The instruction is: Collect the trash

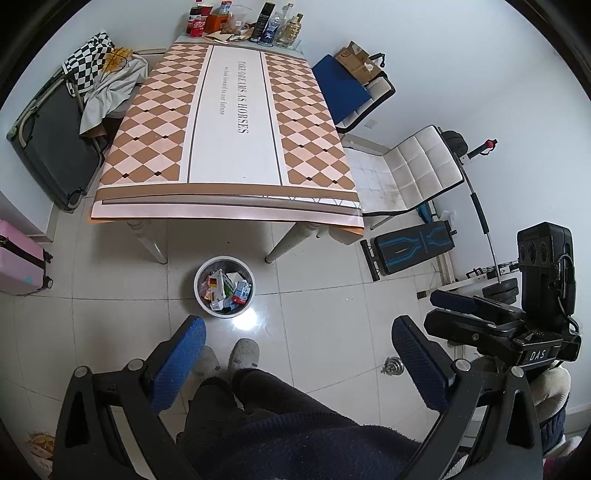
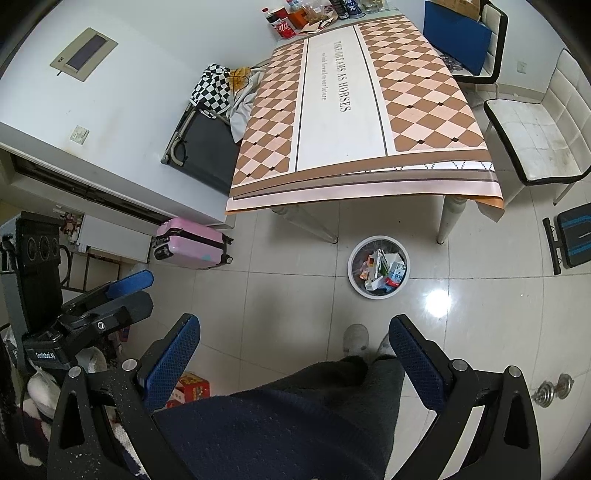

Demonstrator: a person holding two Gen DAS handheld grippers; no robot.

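Observation:
A white round trash bin [image 1: 202, 302] stands on the tiled floor in front of the table, filled with cartons and wrappers [image 1: 225, 288]; it also shows in the right wrist view [image 2: 355, 286]. My left gripper [image 1: 298, 330] is open and empty, held high above the floor near the person's legs. My right gripper [image 2: 294, 328] is open and empty, also held high. The right gripper shows from the side in the left wrist view [image 1: 465, 304], and the left gripper shows from the side in the right wrist view [image 2: 129, 286].
A table [image 1: 229, 147] with a diamond-pattern cloth has bottles, cans and snack bags [image 1: 236, 22] at its far end. White chairs [image 1: 417, 166], a weight bench [image 1: 413, 247], a pink suitcase [image 2: 192, 243], a folded cot with clothes [image 1: 55, 140], and a red box [image 2: 192, 387] stand around.

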